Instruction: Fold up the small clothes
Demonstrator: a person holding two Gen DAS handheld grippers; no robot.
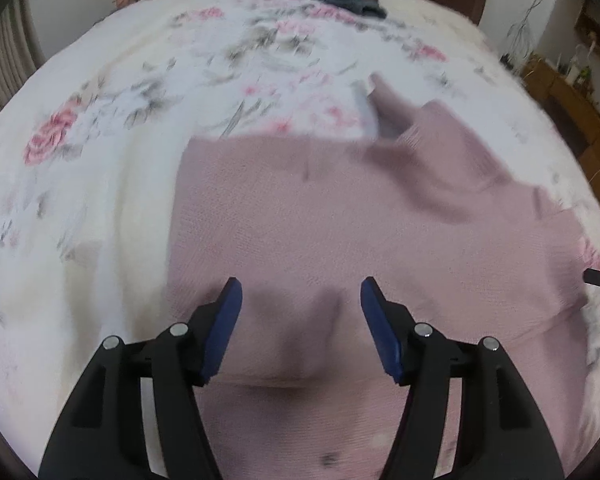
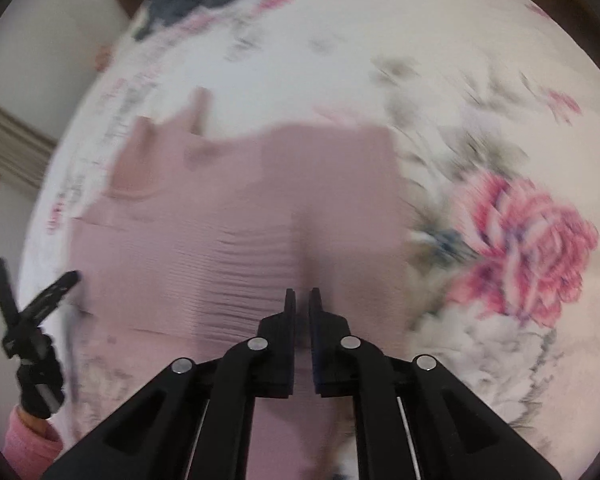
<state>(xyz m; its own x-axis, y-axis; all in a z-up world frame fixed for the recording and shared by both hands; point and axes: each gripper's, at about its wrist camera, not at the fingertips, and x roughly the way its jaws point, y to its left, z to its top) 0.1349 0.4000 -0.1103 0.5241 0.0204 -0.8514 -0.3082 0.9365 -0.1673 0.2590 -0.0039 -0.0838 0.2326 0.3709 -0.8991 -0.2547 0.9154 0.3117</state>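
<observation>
Left wrist view: the left gripper (image 1: 301,294) hung spread above the pink garment (image 1: 300,216). The right gripper (image 2: 302,300) was nearly pressed together; whether it pinched cloth was unclear.

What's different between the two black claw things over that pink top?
The left gripper stands wide open, holding nothing; the right gripper has its fingers almost together, seemingly pinching a raised ridge of the pink garment. The left gripper's fingers show blue pads; the right gripper's look all black. Both are black two-finger tools above the same garment on the floral bedspread.
</observation>
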